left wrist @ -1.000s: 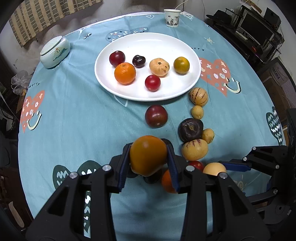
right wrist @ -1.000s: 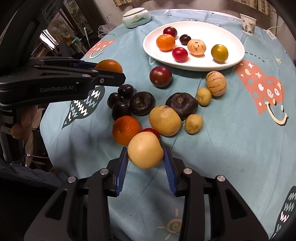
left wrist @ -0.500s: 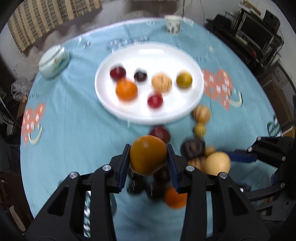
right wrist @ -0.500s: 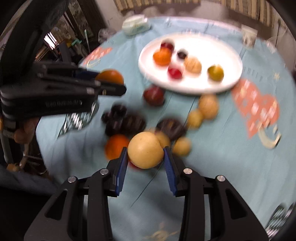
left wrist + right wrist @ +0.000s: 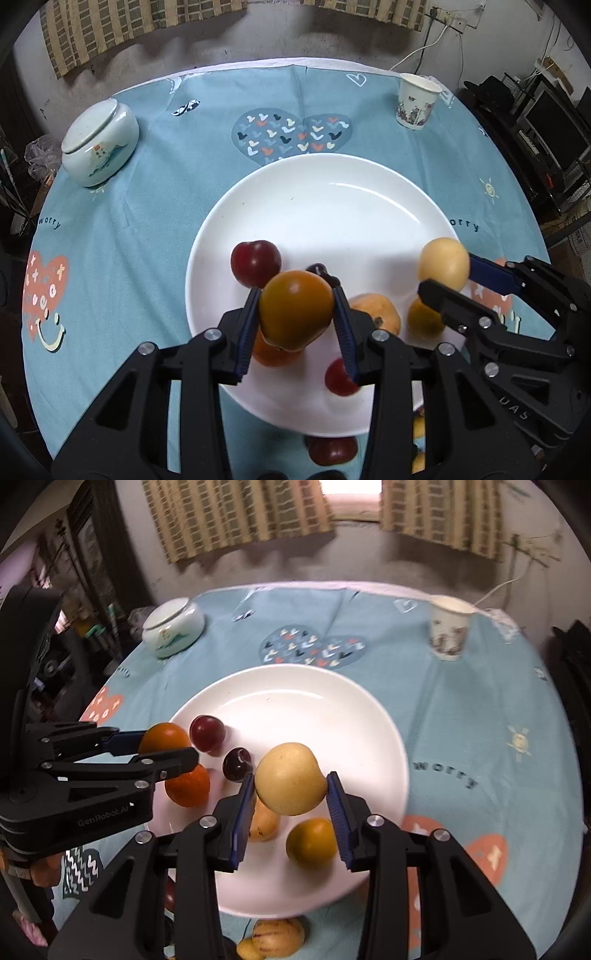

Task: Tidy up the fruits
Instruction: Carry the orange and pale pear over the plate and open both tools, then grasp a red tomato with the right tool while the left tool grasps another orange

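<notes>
My left gripper (image 5: 295, 317) is shut on an orange-brown round fruit (image 5: 295, 308) and holds it above the near part of the white plate (image 5: 332, 206). My right gripper (image 5: 290, 797) is shut on a pale yellow fruit (image 5: 290, 779) above the same plate (image 5: 303, 701). On the plate lie a dark red plum (image 5: 255, 263), an orange (image 5: 187, 785), a small dark cherry (image 5: 237, 763), a striped tan fruit (image 5: 376, 312), a yellow-green fruit (image 5: 312, 842) and a small red fruit (image 5: 340, 377). The right gripper with its fruit (image 5: 443, 264) shows in the left wrist view.
A pale green lidded jar (image 5: 98, 144) stands at the back left of the blue tablecloth (image 5: 147, 206). A paper cup (image 5: 417, 100) stands at the back right. A striped yellow fruit (image 5: 271, 938) and a dark red fruit (image 5: 330, 450) lie on the cloth before the plate.
Both grippers have moved forward with their fruits, from above the loose fruit pile on the cloth to above the white plate. The plate now fills the middle of both views.
</notes>
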Available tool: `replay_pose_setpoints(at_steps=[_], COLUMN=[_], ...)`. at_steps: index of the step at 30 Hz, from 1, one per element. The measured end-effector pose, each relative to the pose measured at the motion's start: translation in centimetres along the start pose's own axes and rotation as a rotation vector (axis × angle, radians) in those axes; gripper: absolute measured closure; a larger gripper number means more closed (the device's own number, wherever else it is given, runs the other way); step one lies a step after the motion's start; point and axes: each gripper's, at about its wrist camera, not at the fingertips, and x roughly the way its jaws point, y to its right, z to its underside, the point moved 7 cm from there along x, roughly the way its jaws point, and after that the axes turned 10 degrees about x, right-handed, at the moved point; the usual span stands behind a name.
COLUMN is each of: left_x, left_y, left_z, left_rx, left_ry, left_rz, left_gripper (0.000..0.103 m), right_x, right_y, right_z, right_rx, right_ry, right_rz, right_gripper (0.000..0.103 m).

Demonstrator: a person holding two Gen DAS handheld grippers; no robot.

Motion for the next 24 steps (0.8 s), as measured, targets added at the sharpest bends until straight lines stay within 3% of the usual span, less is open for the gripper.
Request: replay_pose_setpoints(at_steps=[2,5,9,10,15,19,24], left_x=[0.3,0.3,-0.4,-0.7,-4.2,-7.8,-9.9], left_y=[-0.4,-1.1,-2.0,-2.2,-2.7,-2.8,-2.8], left_z=[-0.2,-0.4,-0.4,-0.3,0.7,3.8,9.3], left_rx=[-0.004,-0.009,-0.036,-0.042,-0.042,-0.008,0.006], left_ry=[0.009,0.029,0.036,0.039,0.091,0.131,0.110], left_rz=[-0.005,-0.001,-0.013,-0.018,-0.014,-0.012,0.002], left_gripper=[0.048,0.040,0.040,0.040,0.039,0.034,0.032], right_x=[1.1,1.7,1.9,1.7,-1.7,-5.0,-7.6], right_y=[0.1,0.2,0.3,0.4,0.2,-0.7,-2.9], right_z=[-0.1,-0.4,-0.9,-1.0,-0.9,3.0,13.0], right_rx=[-0.015,-0.029,-0.034,-0.025,-0.003,-0.036,-0.125], right_ry=[-0.016,-0.009,-0.010,-0.007,0.053,0.026,-0.083], right_rz=[0.026,0.057,0.060,0.054,0.038,-0.014,-0.056], right_gripper=[0.064,0.061,0.056,0.034,0.034,0.034,0.034])
